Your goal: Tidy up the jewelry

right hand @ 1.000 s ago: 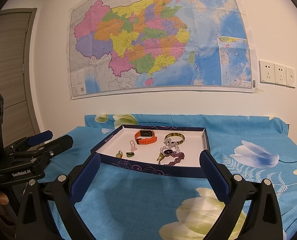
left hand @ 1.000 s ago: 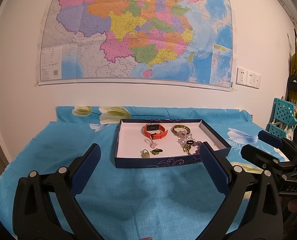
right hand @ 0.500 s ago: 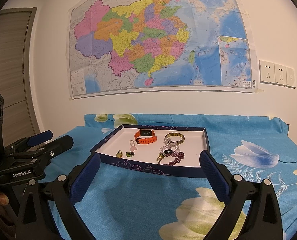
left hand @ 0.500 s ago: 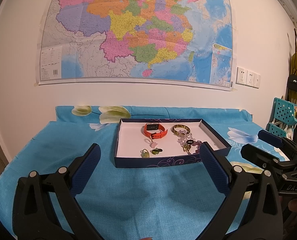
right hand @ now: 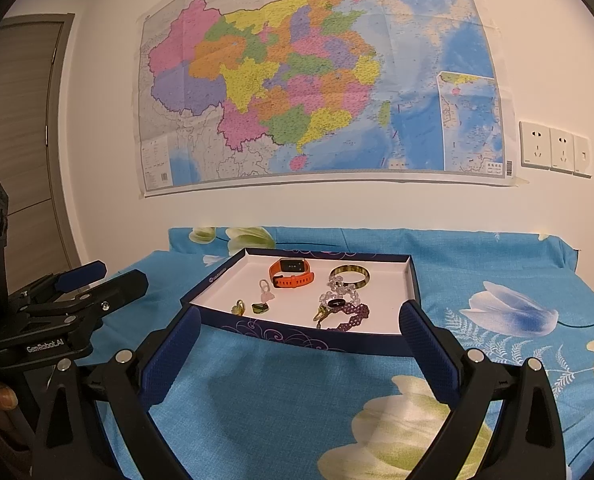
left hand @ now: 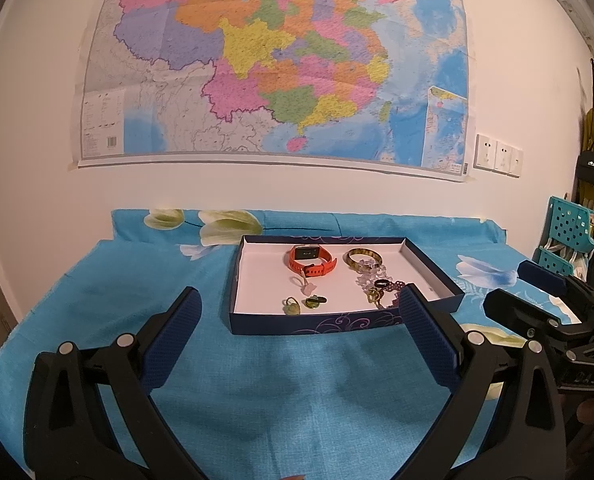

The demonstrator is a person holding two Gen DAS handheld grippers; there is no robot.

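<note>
Hovering side by side over the blue flowered cloth, both tongs face the box point(left hand: 317, 326) and neither holds anything. The left tongs point(left hand: 299, 334) stand wide, their blue pads well apart and short of the box's near wall; the right tongs point(right hand: 297, 344) stand just as wide, framing the box from the other side.

Nothing has shifted over the last second: the tongs sit where they were and every piece lies as it did. So the moment is a pause, not a move.

All the jewelry is already inside the box. The orange watch point(left hand: 310, 261) lies toward the back, with the bangle point(left hand: 363, 258) just beside it on the right. A pale bead strand point(left hand: 371, 274) runs forward from the bangle to a dark ring point(left hand: 381, 282) and a purple beaded piece point(right hand: 353, 316), bunched together at the front right. A pink charm point(left hand: 308, 287) lies near the middle, with two small green pieces point(left hand: 303, 304) close to the front wall.

That fits either a sorted box at the end, or loose pieces waiting to be arranged; the bunched cluster leaves it open.
</note>
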